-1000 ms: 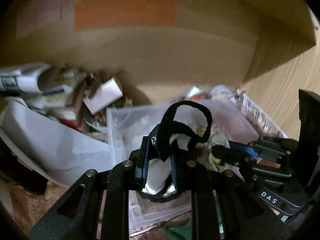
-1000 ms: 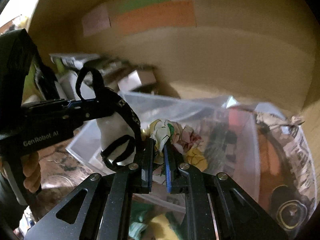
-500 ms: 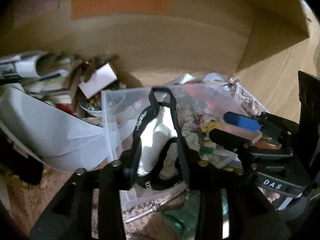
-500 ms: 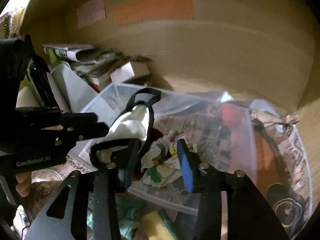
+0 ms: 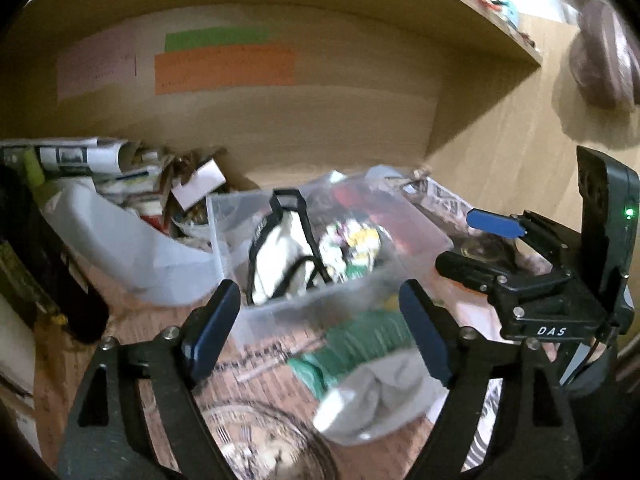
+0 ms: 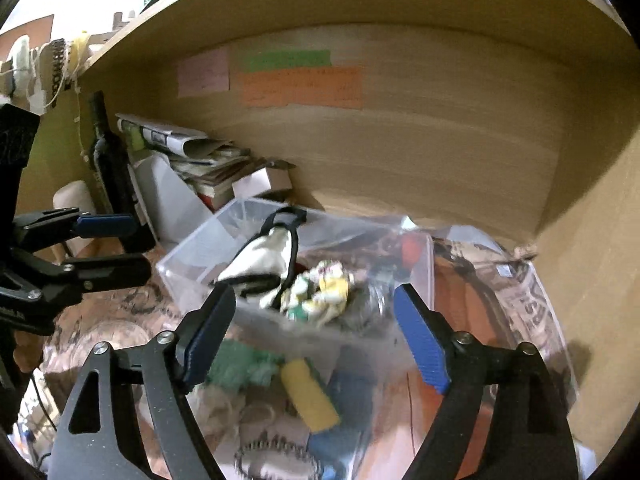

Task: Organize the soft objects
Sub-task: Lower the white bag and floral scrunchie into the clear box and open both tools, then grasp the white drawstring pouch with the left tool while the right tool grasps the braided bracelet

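Observation:
A clear plastic bin [image 5: 344,300] [image 6: 192,256] stands on the shelf. In it lie a white cloth bag with black straps [image 5: 280,256] [image 6: 264,260] and a crumpled flowered cloth [image 5: 352,248] [image 6: 320,292]. My left gripper [image 5: 320,328] is open and empty, just in front of the bin. My right gripper [image 6: 312,336] is open and empty, over the bin's near edge. A green cloth [image 5: 356,344] [image 6: 240,364], a grey cloth [image 5: 380,400] and a yellow sponge [image 6: 308,396] lie in front of the bin.
A white folder [image 5: 128,248], stacked papers [image 6: 192,152] and a small box [image 6: 264,180] fill the back left. A dark bottle [image 6: 112,168] stands at the left. Newspaper [image 6: 532,300] lies right of the bin. The shelf's back wall carries coloured notes [image 6: 300,84].
Both grippers opened and let go of the strapped white bag and the flowered cloth, which now lie in the bin. Both grippers drew back from the bin.

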`<state>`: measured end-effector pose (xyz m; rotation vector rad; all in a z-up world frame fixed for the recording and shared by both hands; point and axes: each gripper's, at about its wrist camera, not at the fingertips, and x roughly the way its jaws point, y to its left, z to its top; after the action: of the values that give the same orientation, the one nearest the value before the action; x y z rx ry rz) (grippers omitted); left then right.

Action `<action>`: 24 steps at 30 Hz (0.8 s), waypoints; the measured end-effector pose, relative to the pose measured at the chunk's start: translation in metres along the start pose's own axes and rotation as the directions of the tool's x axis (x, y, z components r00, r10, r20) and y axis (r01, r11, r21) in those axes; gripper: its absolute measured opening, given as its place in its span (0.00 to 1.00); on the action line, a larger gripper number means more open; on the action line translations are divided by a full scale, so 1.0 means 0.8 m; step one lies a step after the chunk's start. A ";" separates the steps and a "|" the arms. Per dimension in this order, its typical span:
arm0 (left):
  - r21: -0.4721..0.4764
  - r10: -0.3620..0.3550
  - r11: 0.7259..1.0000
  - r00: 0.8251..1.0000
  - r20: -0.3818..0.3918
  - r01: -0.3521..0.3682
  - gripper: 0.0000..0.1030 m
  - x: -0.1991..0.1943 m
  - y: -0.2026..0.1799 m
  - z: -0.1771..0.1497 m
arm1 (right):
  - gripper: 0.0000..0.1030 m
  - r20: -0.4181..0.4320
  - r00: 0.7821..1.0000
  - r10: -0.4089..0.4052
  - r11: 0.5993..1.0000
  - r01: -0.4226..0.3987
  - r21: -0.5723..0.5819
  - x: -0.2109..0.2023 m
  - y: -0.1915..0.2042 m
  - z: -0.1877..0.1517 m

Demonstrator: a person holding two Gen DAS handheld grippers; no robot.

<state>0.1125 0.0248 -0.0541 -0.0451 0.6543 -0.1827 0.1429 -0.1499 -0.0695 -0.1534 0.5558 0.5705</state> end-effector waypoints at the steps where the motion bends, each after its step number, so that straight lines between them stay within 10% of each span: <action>1: 0.003 -0.001 1.000 1.000 -0.006 0.001 0.85 -0.001 -0.003 -0.007 | 0.77 -0.010 1.000 -0.001 1.000 0.001 0.005 -0.003 0.000 -0.009; 20: -0.016 -0.064 0.998 0.983 -0.174 0.062 0.86 0.035 -0.039 -0.095 | 0.77 -0.238 0.968 0.075 0.995 -0.057 0.081 0.018 0.025 -0.121; 24: -0.026 -0.084 0.996 0.983 -0.166 0.081 0.86 0.041 -0.042 -0.092 | 0.62 -0.234 0.970 0.074 0.995 -0.055 0.084 0.016 0.024 -0.124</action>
<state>0.0880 -0.0130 -0.1289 -0.0763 0.8219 -0.2623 0.0961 -0.1560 -0.1597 -0.1316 0.8159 0.5970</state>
